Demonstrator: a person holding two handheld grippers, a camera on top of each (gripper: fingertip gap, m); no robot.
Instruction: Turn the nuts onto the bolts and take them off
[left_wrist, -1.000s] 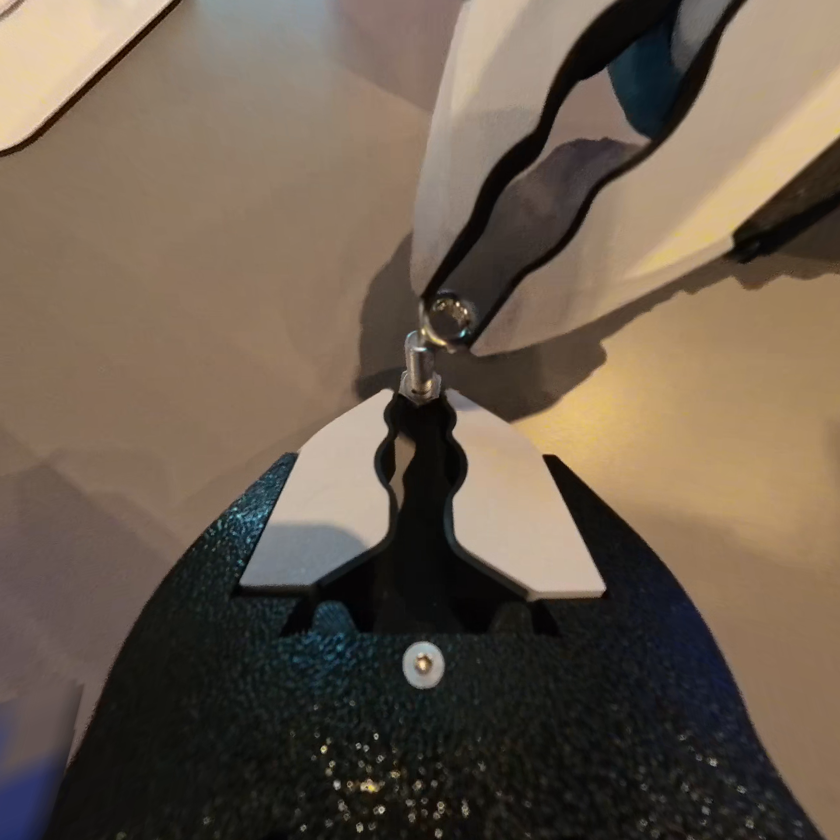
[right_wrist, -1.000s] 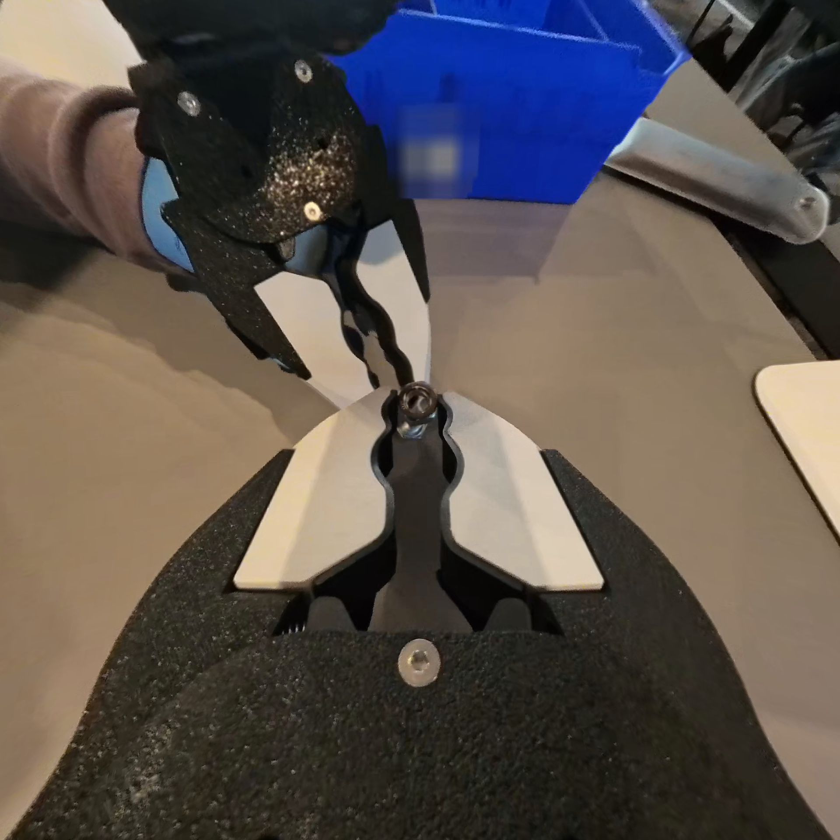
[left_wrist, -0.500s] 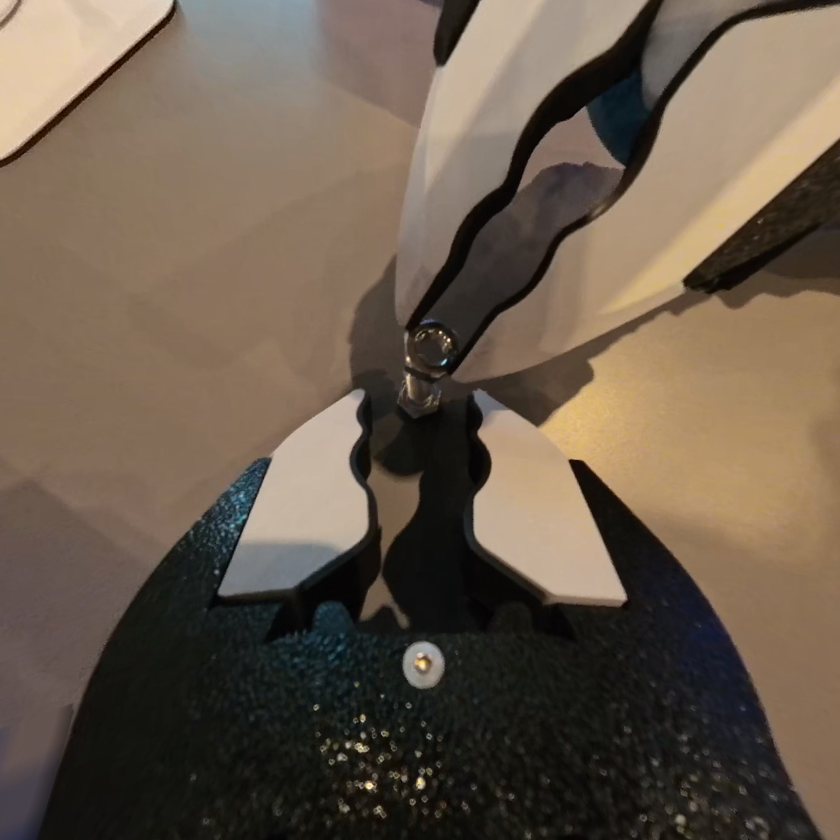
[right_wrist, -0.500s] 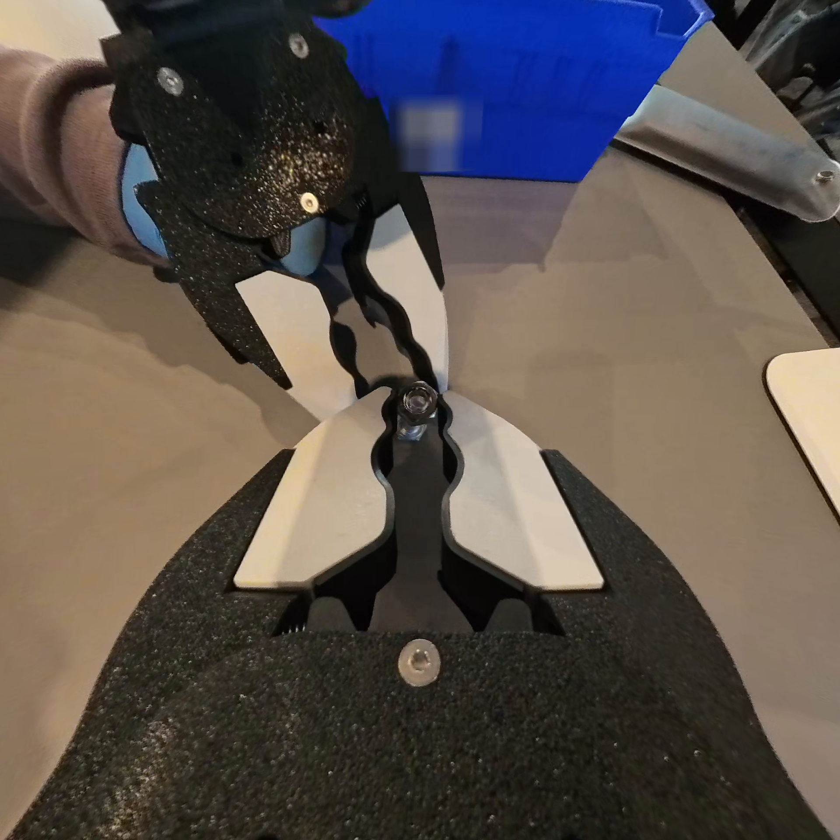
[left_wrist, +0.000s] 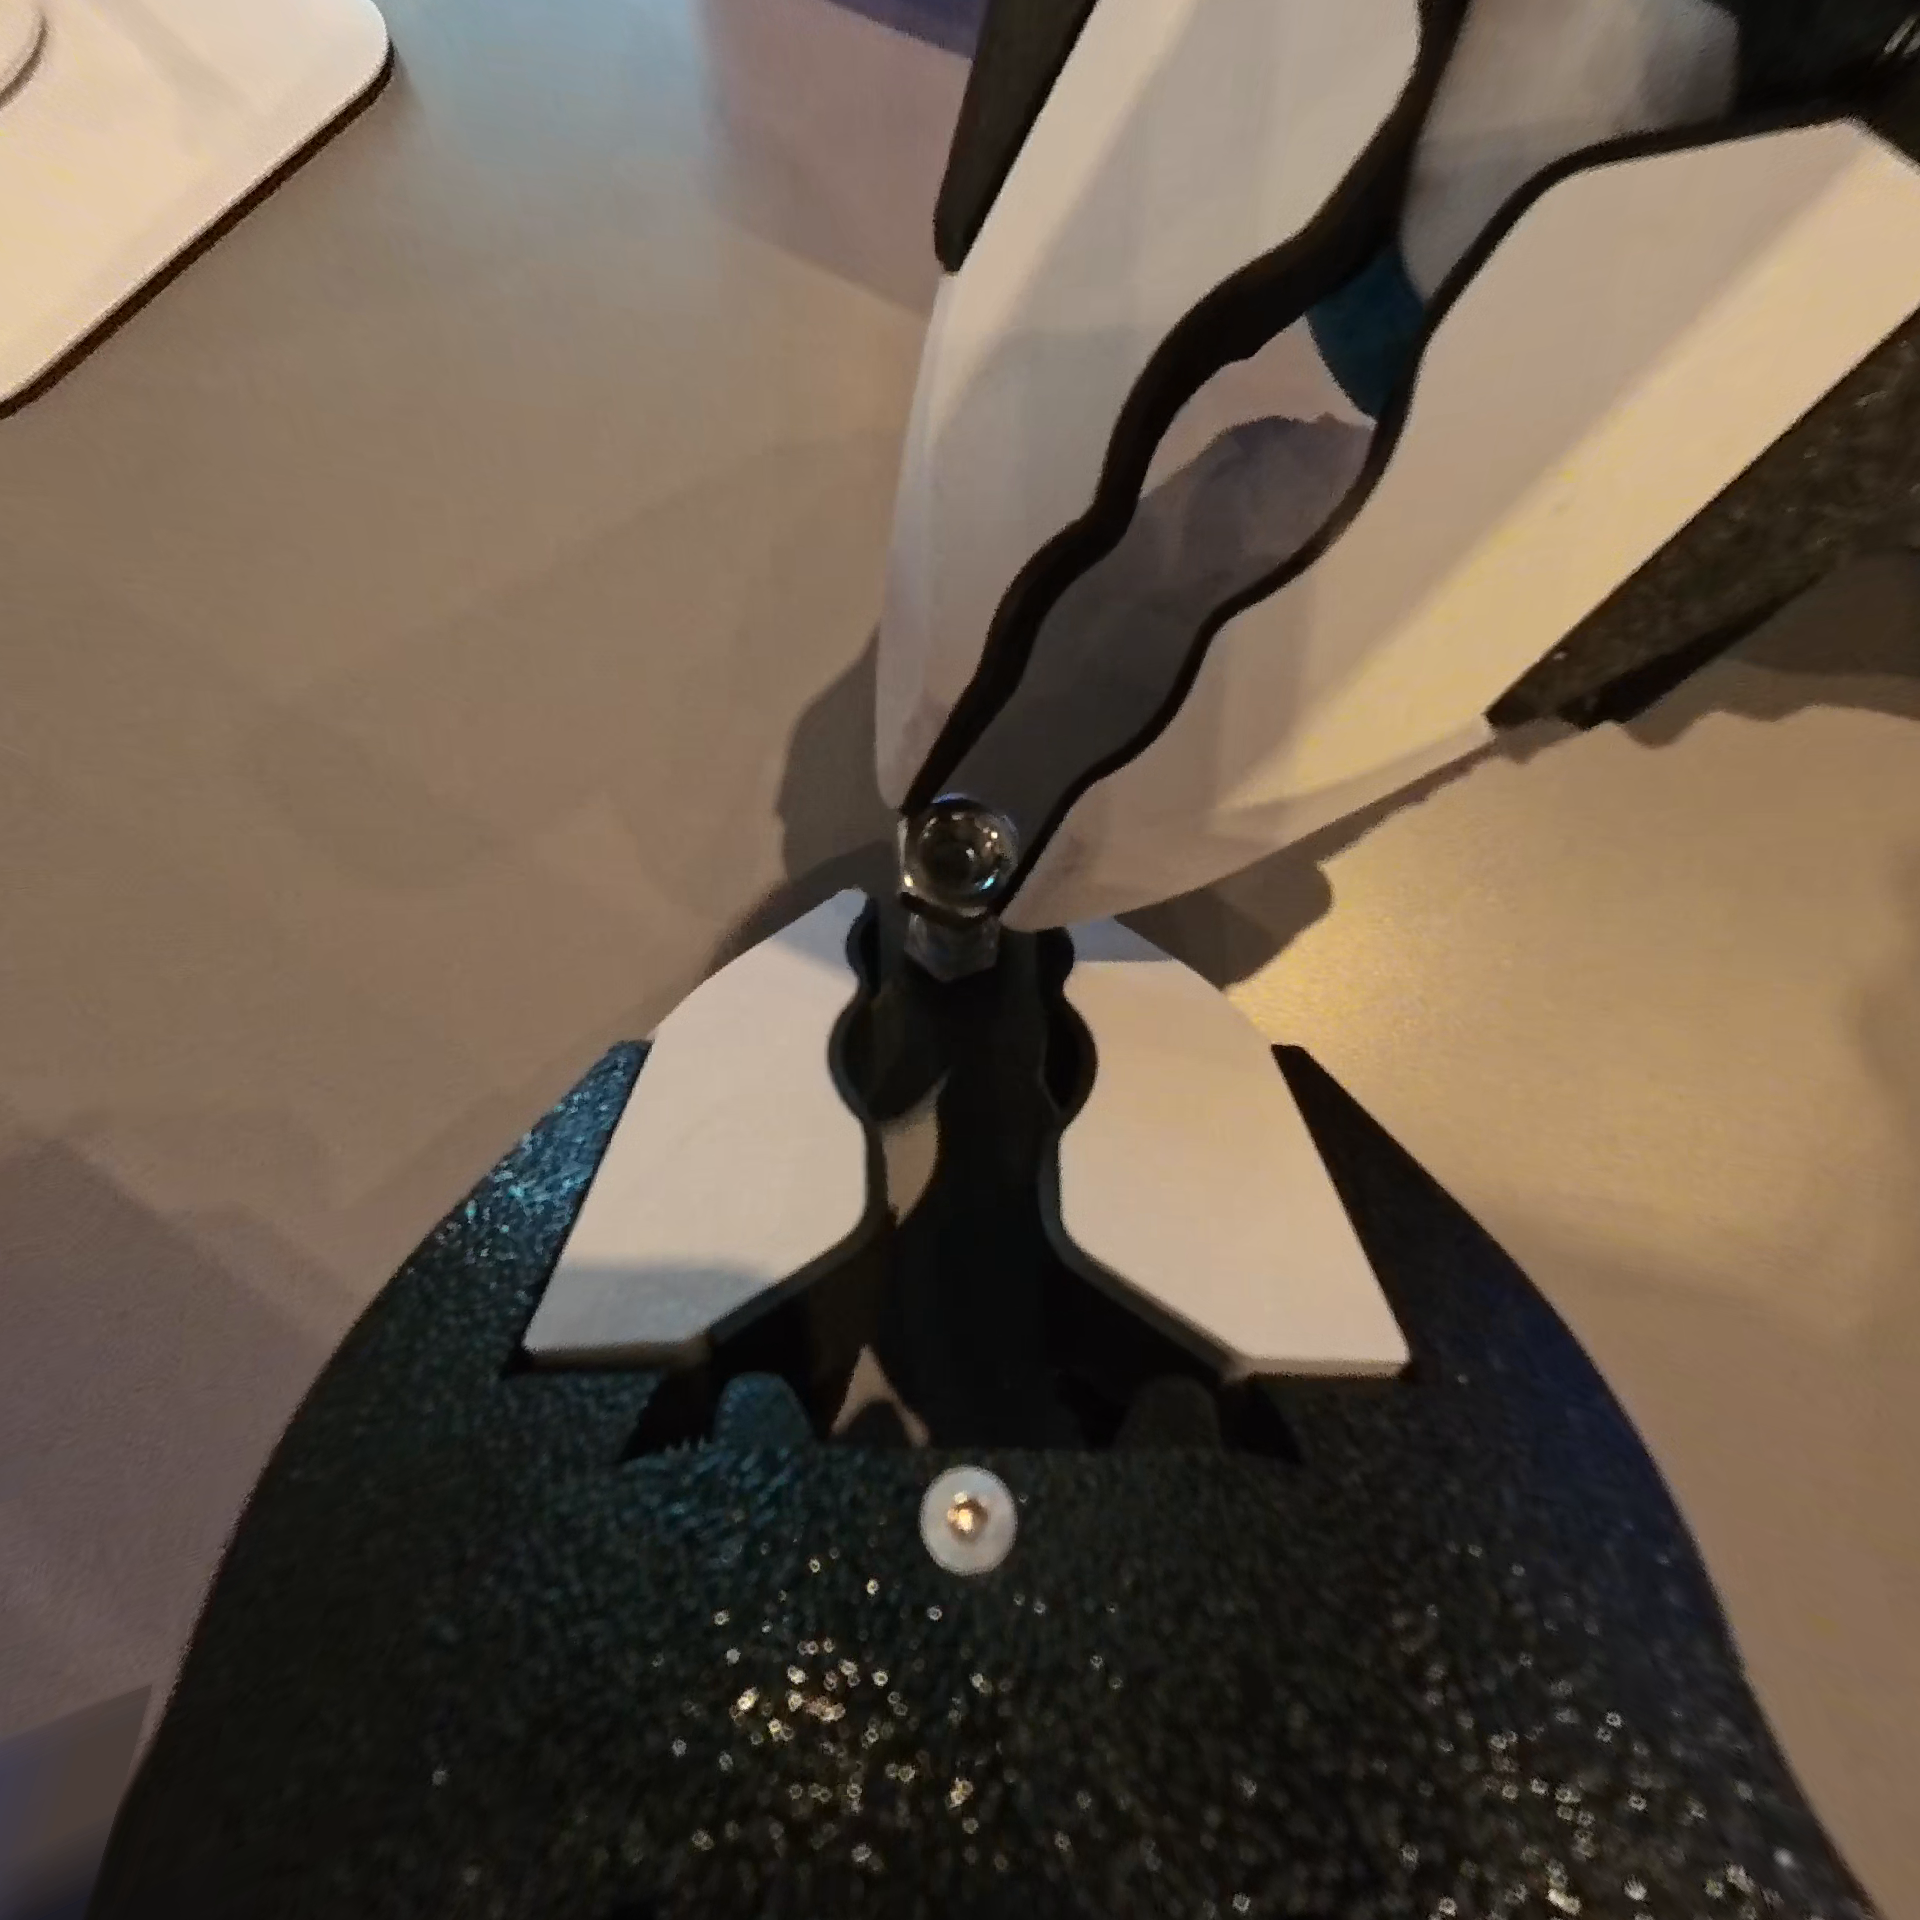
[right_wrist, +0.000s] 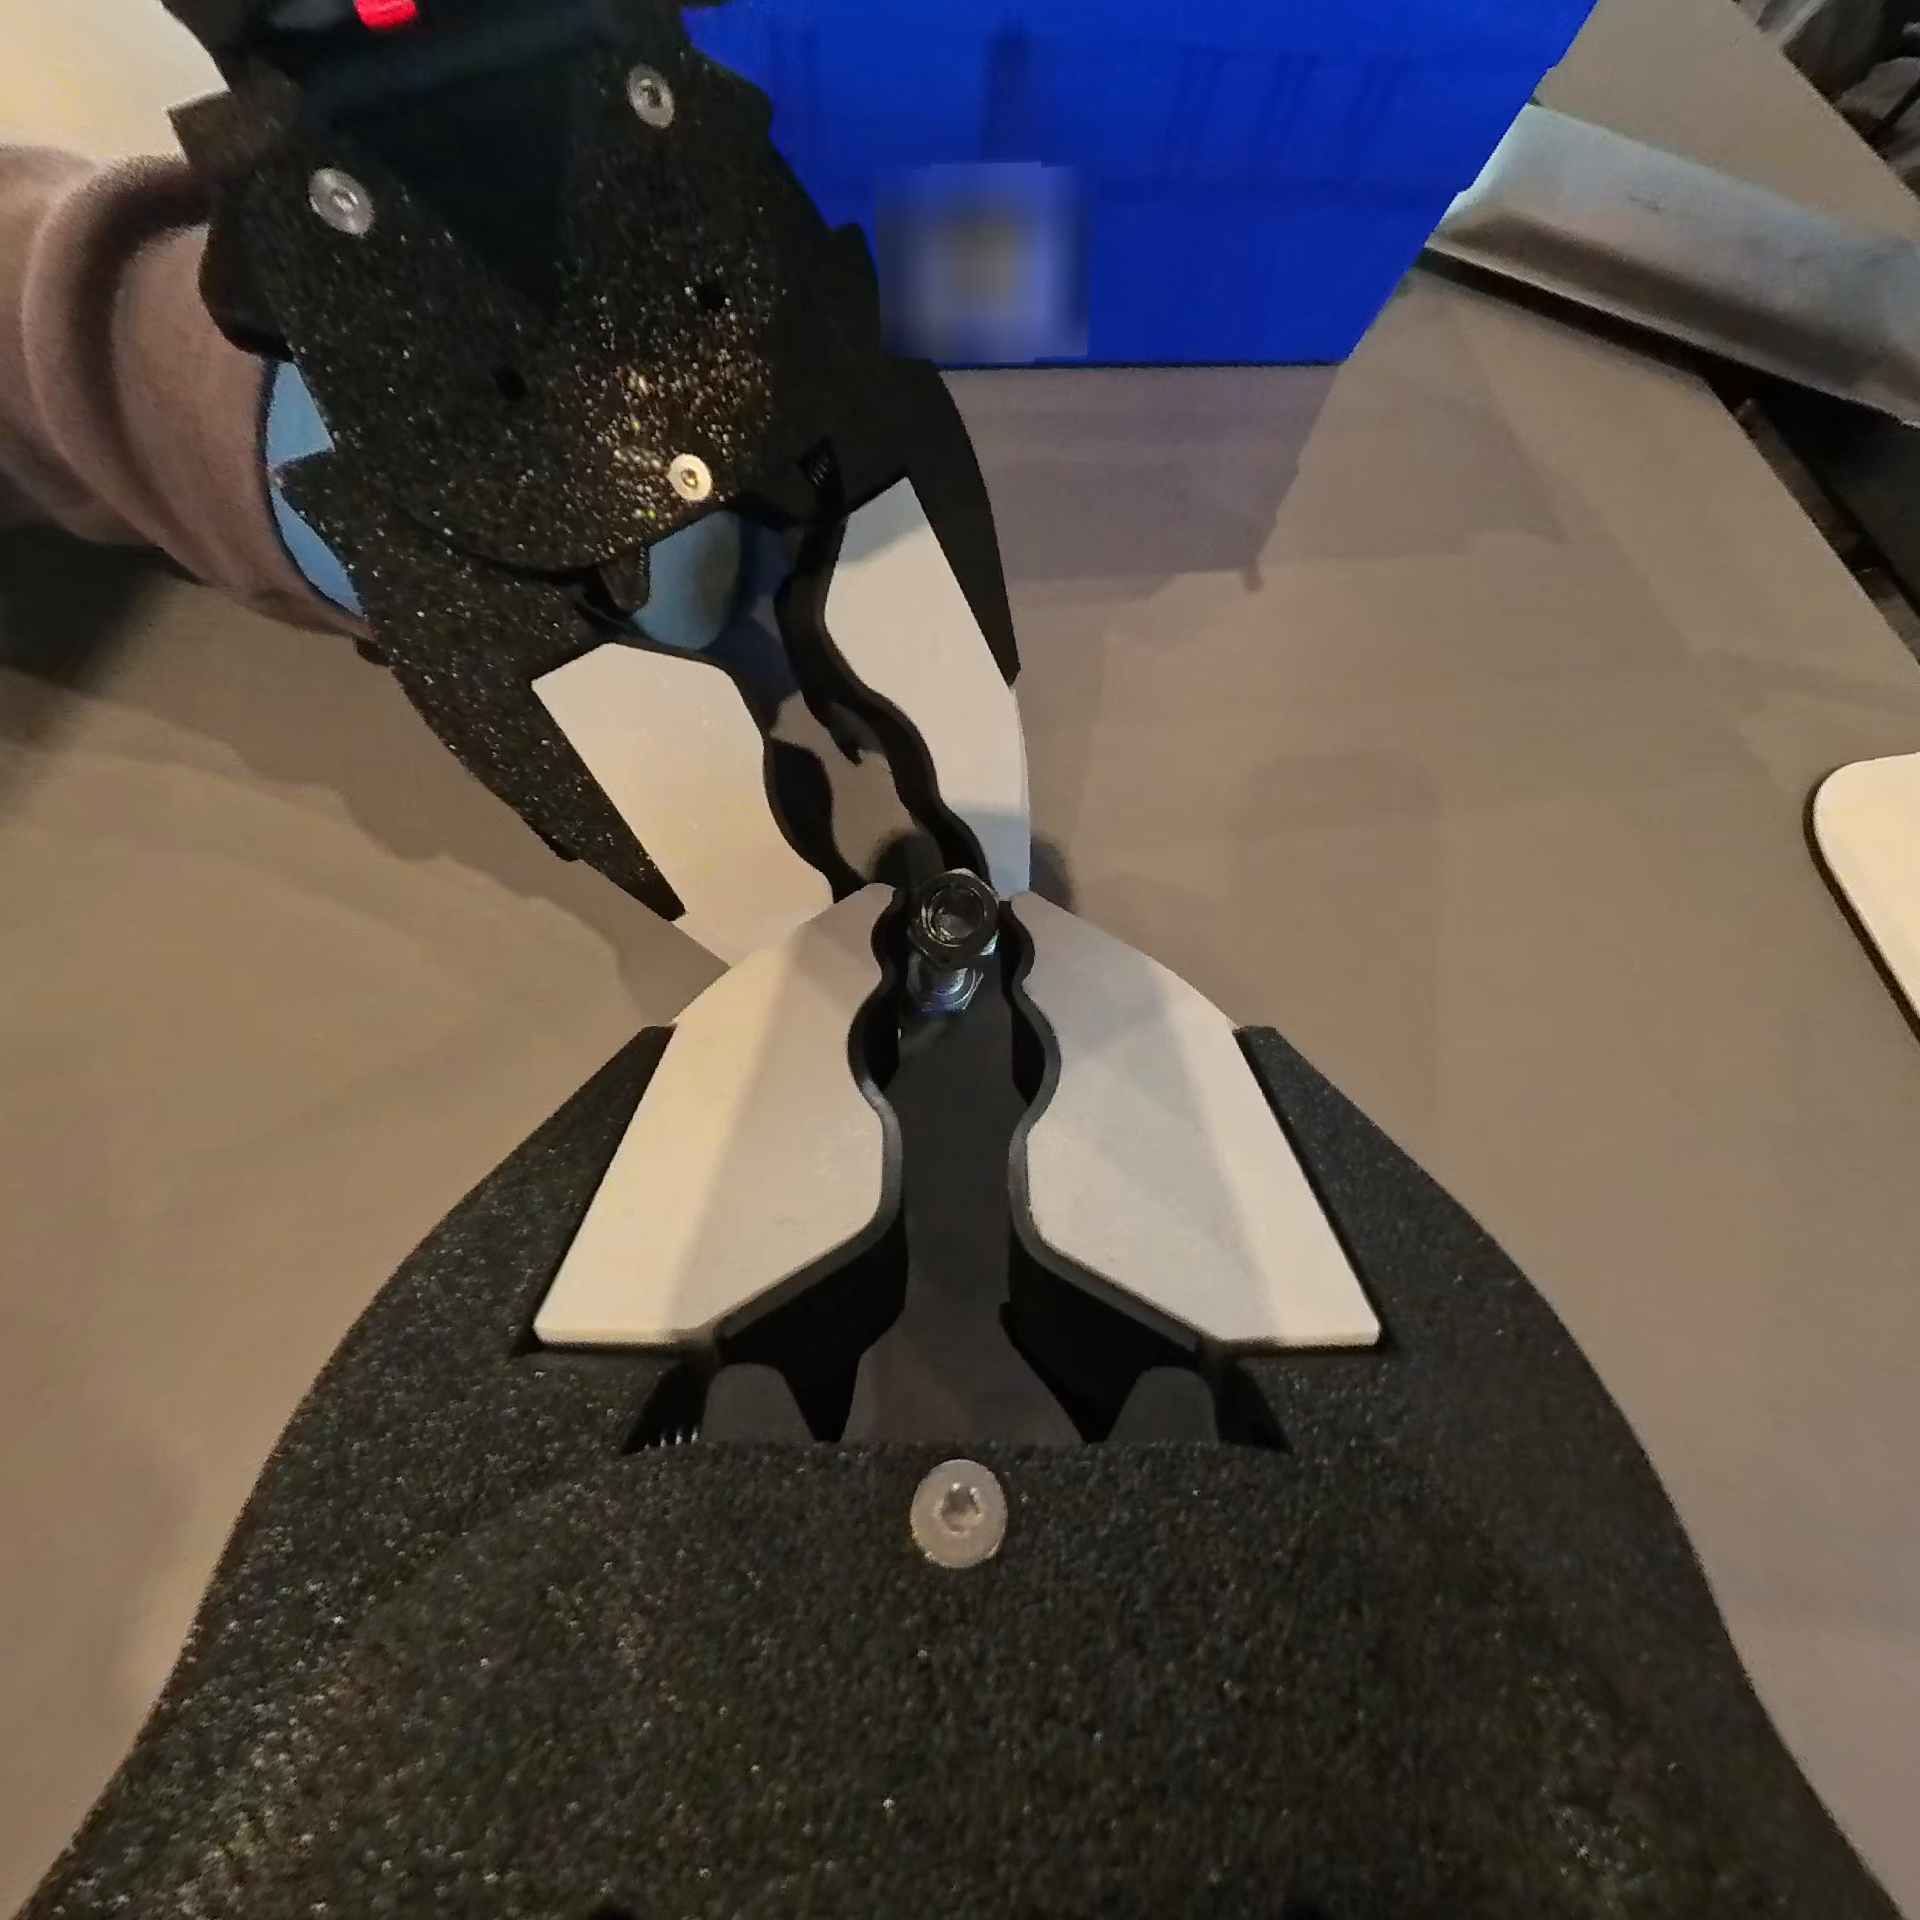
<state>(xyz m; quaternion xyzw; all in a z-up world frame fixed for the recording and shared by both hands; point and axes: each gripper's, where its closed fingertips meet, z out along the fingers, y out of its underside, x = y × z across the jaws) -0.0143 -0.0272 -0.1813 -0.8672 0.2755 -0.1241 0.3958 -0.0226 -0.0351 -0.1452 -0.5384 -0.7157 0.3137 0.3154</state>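
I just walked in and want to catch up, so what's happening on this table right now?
A person is working two handheld grippers over a grey table. The right gripper is clamped on the head of a bolt. The left gripper has a finger on either side of the nut on that bolt, though a firm grip can't be confirmed. A blue bin sits behind.

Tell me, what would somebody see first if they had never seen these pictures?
First, the two black-and-white tongs meeting tip to tip in the middle, above a plain grey table. The right tongs pinch a small bolt by its round head, and the left tongs close on the nut just below it. Behind them, at the table's far edge, stands a big bright blue box.
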